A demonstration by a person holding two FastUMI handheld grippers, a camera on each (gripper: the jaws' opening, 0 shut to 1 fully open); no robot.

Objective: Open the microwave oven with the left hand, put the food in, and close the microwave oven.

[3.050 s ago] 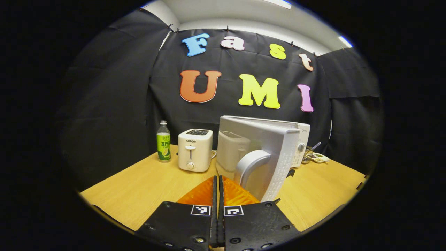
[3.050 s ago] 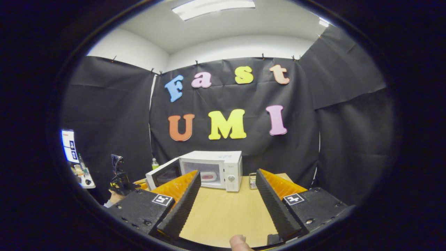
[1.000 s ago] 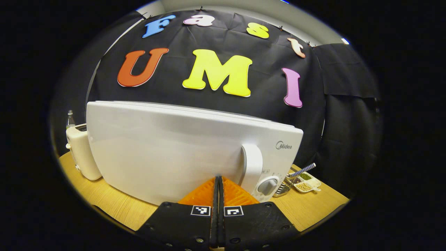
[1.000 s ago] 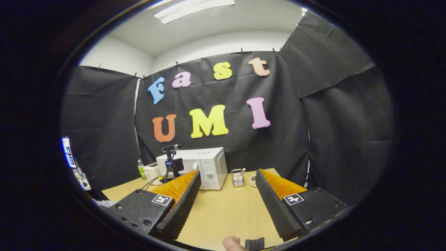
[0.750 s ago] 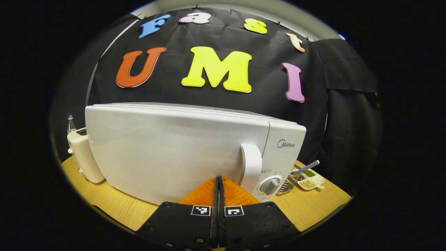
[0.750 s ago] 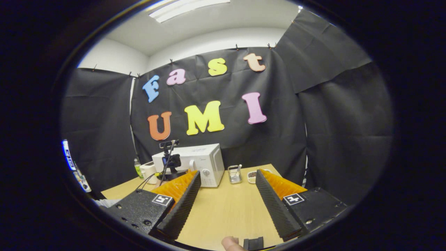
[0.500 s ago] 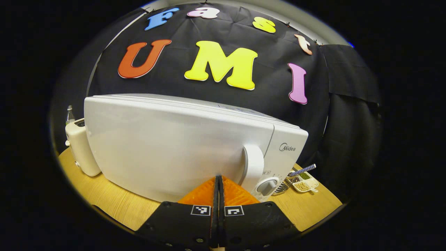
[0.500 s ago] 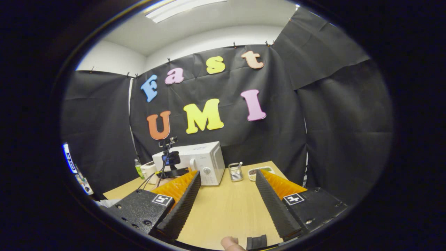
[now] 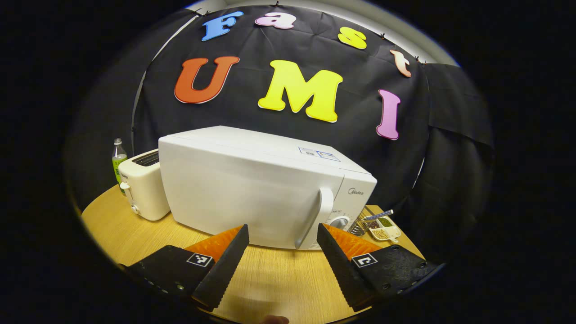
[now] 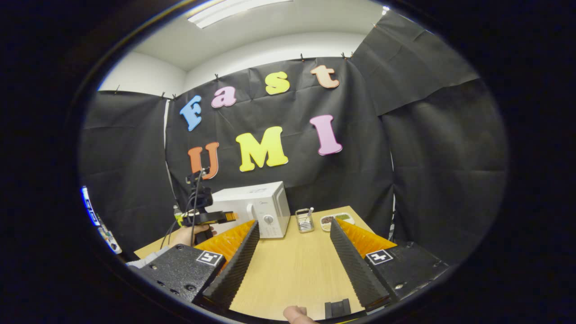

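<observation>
My left gripper point(image 9: 281, 256) is spread wide and empty, just short of the microwave oven point(image 9: 265, 189); its door looks shut, food presumably inside. Right gripper point(image 10: 292, 265) is splayed too. A careless swing could snag the handle point(image 9: 315, 218).

Booth is enclosed by black cloth walls point(image 10: 432, 148) pinned along the top. White ceiling with a lit strip light point(image 10: 234, 5) is seen above. Light wooden table point(image 10: 292, 265) is set below.

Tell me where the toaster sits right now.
In the left gripper view, the toaster stands on the table at the left, between the microwave oven and a green-labelled bottle.
</observation>
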